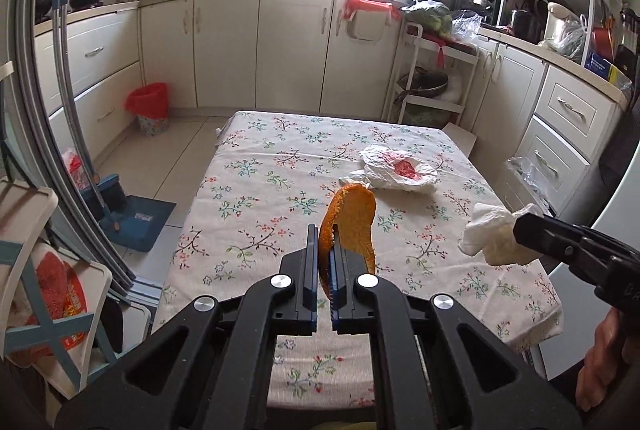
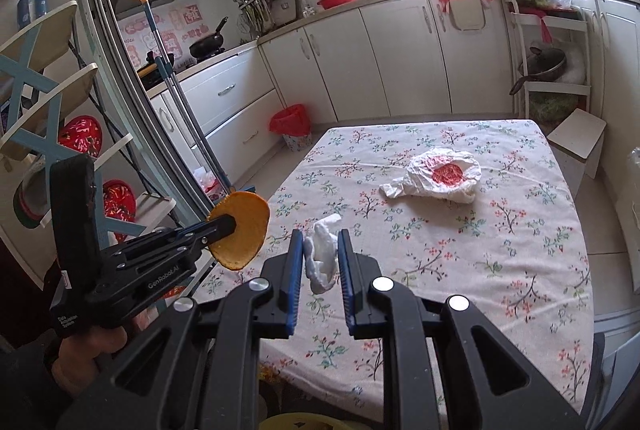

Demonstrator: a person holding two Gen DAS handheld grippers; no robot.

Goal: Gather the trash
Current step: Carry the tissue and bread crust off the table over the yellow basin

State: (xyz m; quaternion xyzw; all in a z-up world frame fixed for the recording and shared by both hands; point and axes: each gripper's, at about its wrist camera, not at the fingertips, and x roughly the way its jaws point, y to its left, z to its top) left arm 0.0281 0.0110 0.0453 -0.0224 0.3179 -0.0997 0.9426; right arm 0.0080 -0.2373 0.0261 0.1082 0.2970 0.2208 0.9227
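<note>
Left wrist view: the left gripper [image 1: 329, 242] pinches an orange peel [image 1: 352, 222] above the table [image 1: 248, 189]; a bag [image 1: 396, 169] lies beyond.

Right wrist view: the right gripper [image 2: 319, 242], part closed, holds a tissue [image 2: 320, 258] between its fingers, bag ahead.

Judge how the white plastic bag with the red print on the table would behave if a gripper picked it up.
The plastic bag lies crumpled in loose folds on the tablecloth, so it is probably floppy and would sag from a pinch. It looks thin and flat, so likely very light. Its glossy film may slip unless several folds are caught.
</note>
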